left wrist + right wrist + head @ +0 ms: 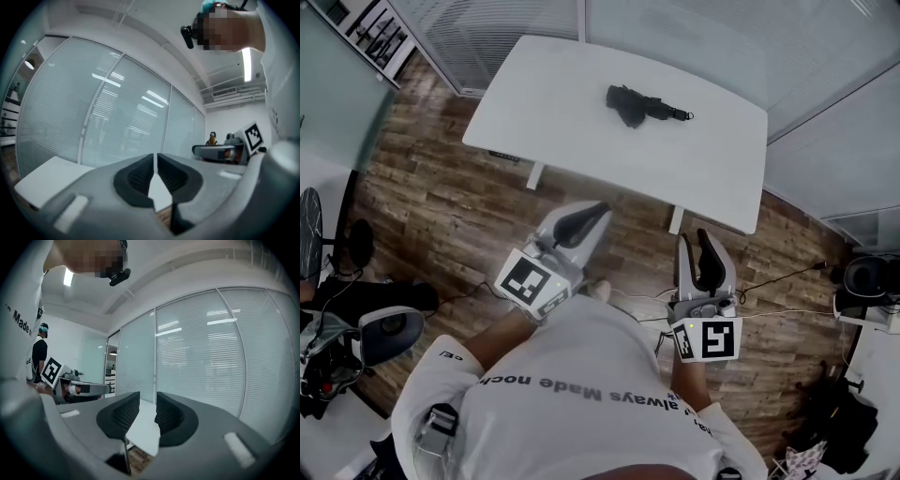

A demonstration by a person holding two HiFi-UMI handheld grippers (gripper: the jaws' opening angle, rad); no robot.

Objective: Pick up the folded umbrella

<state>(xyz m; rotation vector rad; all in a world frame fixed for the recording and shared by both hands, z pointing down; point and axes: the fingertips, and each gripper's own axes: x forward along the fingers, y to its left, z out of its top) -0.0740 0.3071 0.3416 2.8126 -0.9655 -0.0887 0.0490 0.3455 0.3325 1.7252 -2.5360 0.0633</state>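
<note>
White table on wood floor, blinds beyond

On white rectangular tabletop, right of centre toward far edge: black folded umbrella. Before near edge, over brown wooden plank floor: left grey gripper and right grey gripper, side by side, well apart from umbrella. Far left, possibly a chair.

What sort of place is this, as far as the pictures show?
Most likely an office or meeting room: glass partition walls with blinds behind them, a plain white table, and a wood-plank floor.
</note>
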